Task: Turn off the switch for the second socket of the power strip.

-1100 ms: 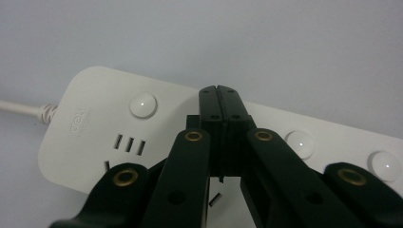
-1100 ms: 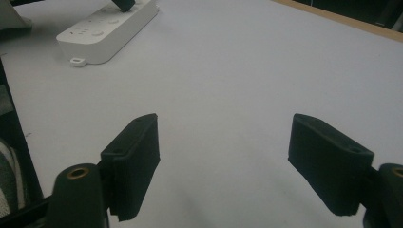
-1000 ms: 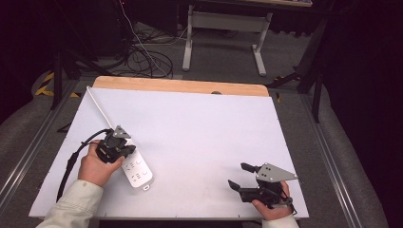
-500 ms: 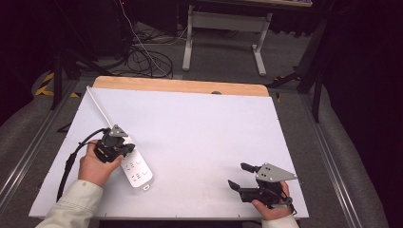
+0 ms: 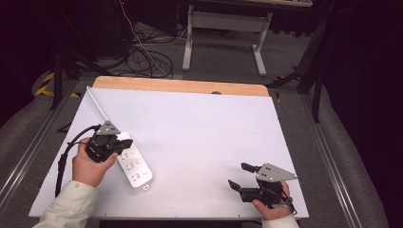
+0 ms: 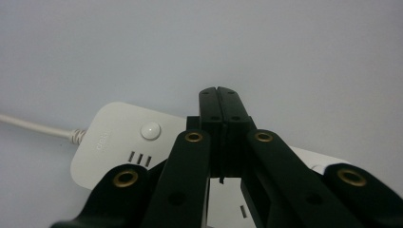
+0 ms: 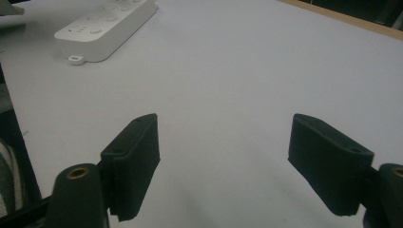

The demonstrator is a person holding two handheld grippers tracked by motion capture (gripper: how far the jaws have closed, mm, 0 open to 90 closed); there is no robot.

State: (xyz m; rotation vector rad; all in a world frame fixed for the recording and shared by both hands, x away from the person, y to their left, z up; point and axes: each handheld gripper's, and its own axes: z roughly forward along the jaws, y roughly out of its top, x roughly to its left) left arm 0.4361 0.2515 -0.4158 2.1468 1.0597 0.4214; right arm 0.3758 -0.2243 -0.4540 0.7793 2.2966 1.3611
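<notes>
Here, left tool (image 6: pixel 219 95) pressed together above the power strip (image 6: pixel 119 142) — right tool (image 7: pixel 223 166) spread, empty.

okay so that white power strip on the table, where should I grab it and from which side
Probably across its narrow width, coming down from above with a jaw on each long side. The power strip lies flat on the white table, long and slim, so its parallel long edges suit a pinch. Grip mid-body, away from the cord end.
</notes>
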